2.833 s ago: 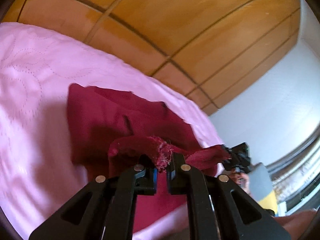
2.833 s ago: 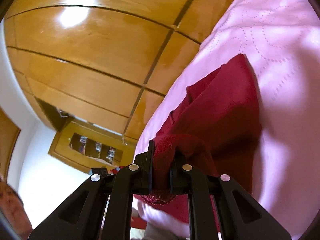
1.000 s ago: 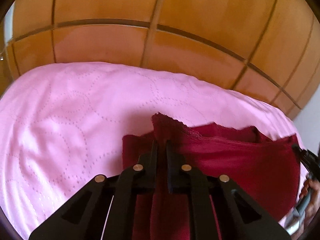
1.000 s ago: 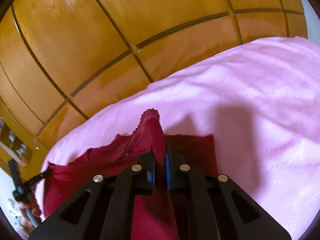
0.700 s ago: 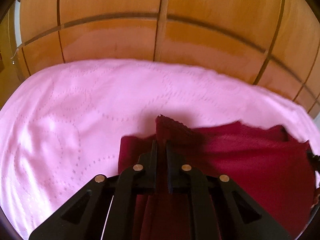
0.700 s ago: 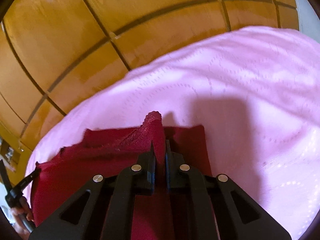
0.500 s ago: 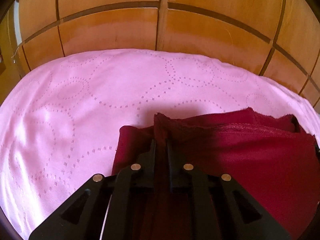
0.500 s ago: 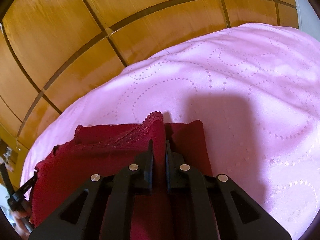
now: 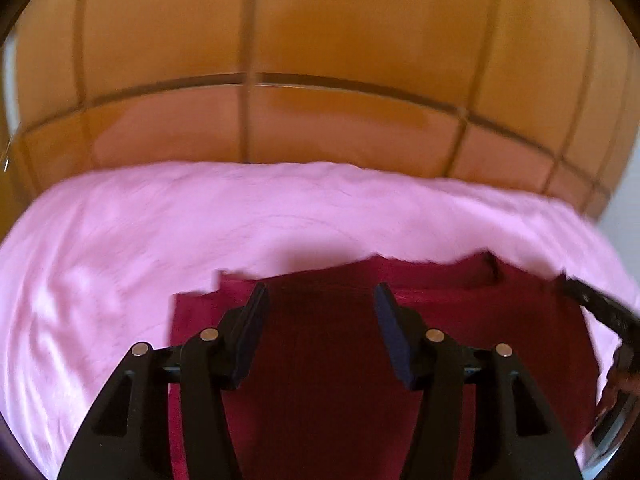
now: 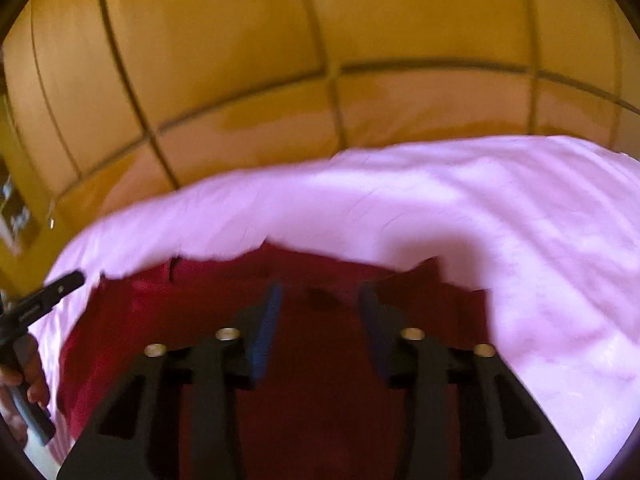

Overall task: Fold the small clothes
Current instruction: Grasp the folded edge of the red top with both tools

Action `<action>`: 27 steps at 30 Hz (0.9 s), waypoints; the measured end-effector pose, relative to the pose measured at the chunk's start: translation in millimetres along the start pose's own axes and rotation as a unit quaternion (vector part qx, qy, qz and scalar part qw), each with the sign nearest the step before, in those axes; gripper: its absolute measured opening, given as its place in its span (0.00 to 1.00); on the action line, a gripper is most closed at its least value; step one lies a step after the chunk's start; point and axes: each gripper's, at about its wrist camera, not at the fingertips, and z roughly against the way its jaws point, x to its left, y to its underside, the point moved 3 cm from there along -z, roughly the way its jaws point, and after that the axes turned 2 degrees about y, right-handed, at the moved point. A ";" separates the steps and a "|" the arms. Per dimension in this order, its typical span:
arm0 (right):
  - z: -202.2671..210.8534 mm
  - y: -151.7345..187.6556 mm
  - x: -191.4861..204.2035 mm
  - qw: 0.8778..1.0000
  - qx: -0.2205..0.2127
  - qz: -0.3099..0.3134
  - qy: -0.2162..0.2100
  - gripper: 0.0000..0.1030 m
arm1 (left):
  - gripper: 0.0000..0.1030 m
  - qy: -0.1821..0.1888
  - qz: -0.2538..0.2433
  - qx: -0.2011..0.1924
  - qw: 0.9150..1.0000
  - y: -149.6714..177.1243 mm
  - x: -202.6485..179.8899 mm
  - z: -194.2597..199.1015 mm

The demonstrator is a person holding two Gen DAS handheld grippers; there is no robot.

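A dark red garment (image 9: 320,360) lies folded flat on the pink bedspread (image 9: 160,220). My left gripper (image 9: 320,292) is open and empty, just above the garment's left part. The garment also shows in the right wrist view (image 10: 312,380), with my right gripper (image 10: 318,292) open and empty above its right part. Each gripper shows at the edge of the other's view: the right one (image 9: 592,304) and the left one (image 10: 40,296). Both views are motion-blurred.
A glossy wooden panelled wall (image 9: 320,80) stands behind the bed, also in the right wrist view (image 10: 320,60). The pink bedspread (image 10: 520,220) spreads wide around the garment. A hand (image 10: 24,368) shows at the far left.
Both grippers have opened and let go of the garment's lace edge. The folded-over layer now lies flat on the garment. Both grippers have pulled back a little.
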 end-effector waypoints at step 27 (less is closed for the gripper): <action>-65.9 10.4 -7.1 1.000 0.024 -0.008 -0.004 0.31 | 0.65 -0.014 0.095 0.033 0.995 45.0 61.6 -33.0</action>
